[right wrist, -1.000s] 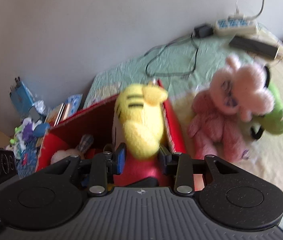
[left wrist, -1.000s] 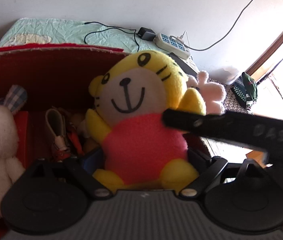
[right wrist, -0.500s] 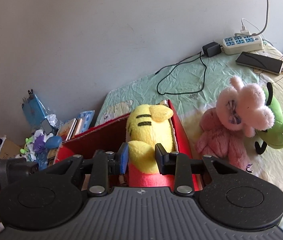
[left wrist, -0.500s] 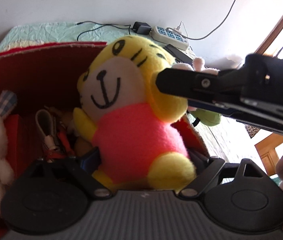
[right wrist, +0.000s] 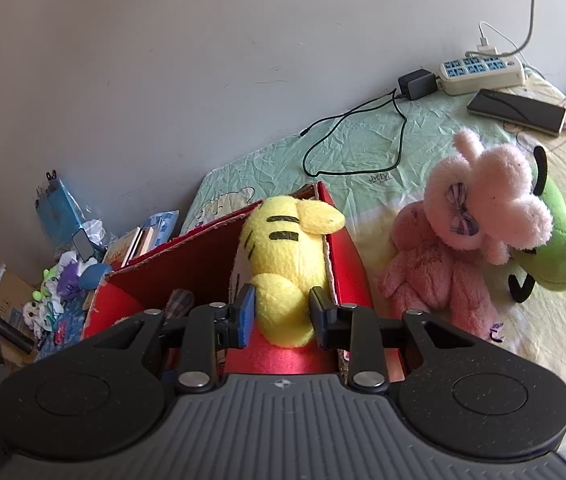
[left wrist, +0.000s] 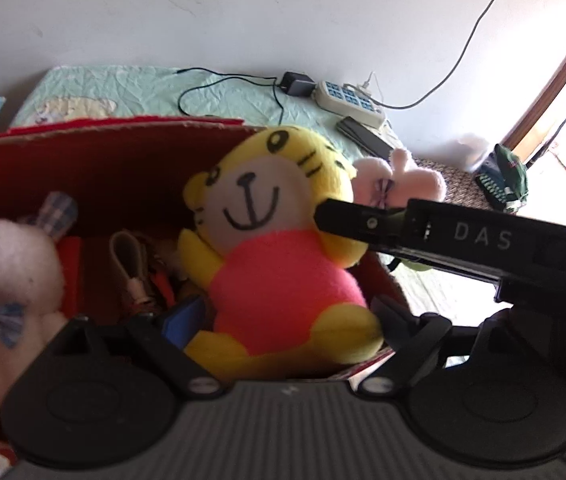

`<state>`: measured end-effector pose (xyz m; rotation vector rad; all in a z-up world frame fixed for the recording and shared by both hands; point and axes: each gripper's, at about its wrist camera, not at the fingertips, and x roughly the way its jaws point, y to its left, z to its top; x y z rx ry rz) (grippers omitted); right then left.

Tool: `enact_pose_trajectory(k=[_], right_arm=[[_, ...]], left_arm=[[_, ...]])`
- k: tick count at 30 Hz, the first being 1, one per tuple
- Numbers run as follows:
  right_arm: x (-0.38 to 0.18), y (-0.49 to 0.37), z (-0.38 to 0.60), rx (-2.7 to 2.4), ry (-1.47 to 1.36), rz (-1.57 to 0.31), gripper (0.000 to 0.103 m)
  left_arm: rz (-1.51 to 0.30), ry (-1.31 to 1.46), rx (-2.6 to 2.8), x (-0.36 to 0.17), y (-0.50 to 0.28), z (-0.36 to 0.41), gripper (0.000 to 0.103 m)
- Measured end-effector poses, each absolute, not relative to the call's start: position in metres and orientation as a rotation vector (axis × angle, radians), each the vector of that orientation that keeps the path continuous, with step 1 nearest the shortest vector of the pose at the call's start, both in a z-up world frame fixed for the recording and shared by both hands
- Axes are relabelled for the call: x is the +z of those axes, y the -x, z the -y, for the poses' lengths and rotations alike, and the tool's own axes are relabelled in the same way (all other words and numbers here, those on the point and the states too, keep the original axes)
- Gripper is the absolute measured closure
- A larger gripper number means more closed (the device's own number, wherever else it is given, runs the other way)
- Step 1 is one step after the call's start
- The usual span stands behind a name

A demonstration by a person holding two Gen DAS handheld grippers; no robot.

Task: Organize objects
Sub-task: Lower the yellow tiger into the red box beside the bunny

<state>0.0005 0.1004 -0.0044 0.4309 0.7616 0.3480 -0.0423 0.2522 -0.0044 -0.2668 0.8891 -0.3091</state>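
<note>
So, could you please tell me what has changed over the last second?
The tiger plush has sunk lower into the red box; the right gripper stays clamped on it. The left gripper stays open around it. The pink plush and green plush have not moved.

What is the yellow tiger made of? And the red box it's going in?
The tiger looks like soft plush fabric: fuzzy and matte, squashing a little between the right gripper fingers. Its face lines look stitched or printed, hard to say which. The box looks like cardboard with a red coating: its top edge is rough, pale and torn-looking, with a papery layer showing.
</note>
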Motion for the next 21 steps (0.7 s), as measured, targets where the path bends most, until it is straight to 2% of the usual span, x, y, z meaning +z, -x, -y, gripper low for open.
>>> enact_pose_trajectory(k=[13,21], right_arm=[[-0.01,0.003,-0.101,0.36,-0.408,-0.768,0.069],[-0.009,0.008,-0.099,0.361,-0.421,-0.776,0.069]], left_arm=[[-0.845,0.283,-0.253,0.012,0.058,-0.266,0.01],[-0.885,0.283,-0.137,0.006,0.053,-0.271,0.008]])
